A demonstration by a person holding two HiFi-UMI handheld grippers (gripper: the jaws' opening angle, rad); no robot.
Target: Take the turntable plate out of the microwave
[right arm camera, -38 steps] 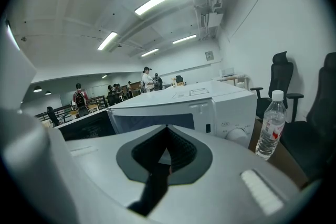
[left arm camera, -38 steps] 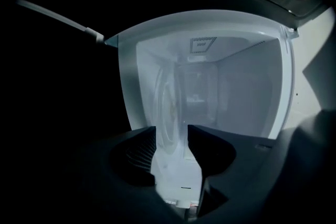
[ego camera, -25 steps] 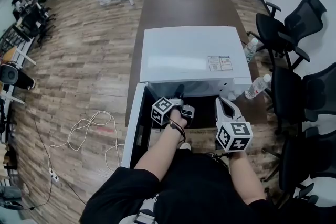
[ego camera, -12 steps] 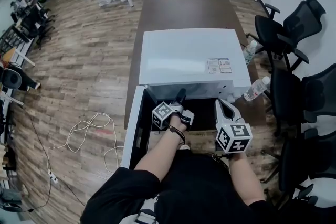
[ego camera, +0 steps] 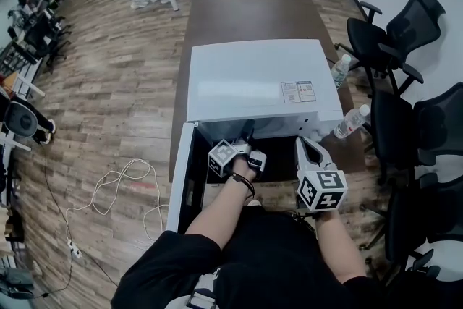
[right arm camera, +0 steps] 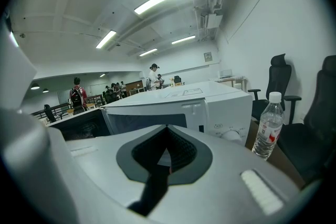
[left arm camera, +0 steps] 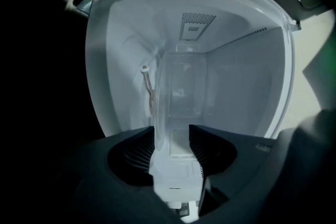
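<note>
The white microwave (ego camera: 260, 79) stands on a brown table with its door (ego camera: 182, 177) swung open to the left. My left gripper (ego camera: 247, 129) reaches level into the cavity. In the left gripper view the clear glass turntable plate (left arm camera: 178, 92) runs edge-on between the two dark jaws of the left gripper (left arm camera: 172, 136). Its rim lies close to the left pad and a gap shows beside the right one. The jaws are opening. My right gripper (ego camera: 304, 142) hovers outside, in front of the control panel, shut with nothing in it (right arm camera: 167, 157).
Two water bottles (ego camera: 351, 120) (ego camera: 339, 71) stand on the table right of the microwave. Black office chairs (ego camera: 405, 47) crowd the right side. A white cable (ego camera: 123, 181) lies on the wooden floor at the left. People stand by tables far off.
The left gripper has turned slightly at the microwave's mouth and stays inside the cavity. The right gripper has not moved.
</note>
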